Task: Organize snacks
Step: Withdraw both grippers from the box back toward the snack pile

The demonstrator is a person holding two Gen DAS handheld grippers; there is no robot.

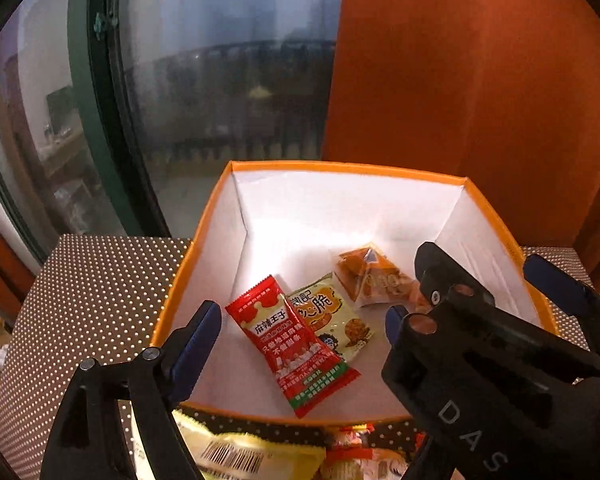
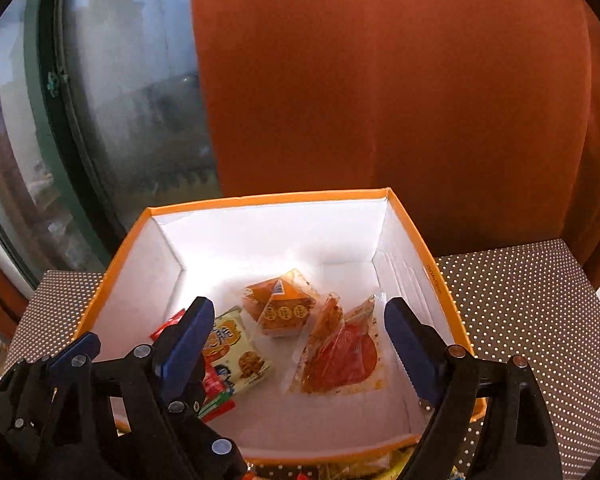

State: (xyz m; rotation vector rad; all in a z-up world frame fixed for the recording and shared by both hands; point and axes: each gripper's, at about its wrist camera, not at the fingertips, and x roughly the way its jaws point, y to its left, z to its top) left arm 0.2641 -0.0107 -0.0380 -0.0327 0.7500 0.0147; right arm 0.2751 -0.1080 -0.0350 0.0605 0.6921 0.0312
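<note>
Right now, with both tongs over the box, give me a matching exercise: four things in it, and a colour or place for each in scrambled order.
Things:
1. red packet
2. yellow packet
3. orange packet
4. clear red-sauce packet

Descriptions:
A. nearest the right wall of the box
B. red with white lettering, nearest the left wall
C. clear wrap, orange contents, toward the back
D. pale yellow with a cartoon face

Pairs: 1-B, 2-D, 3-C, 4-A
</note>
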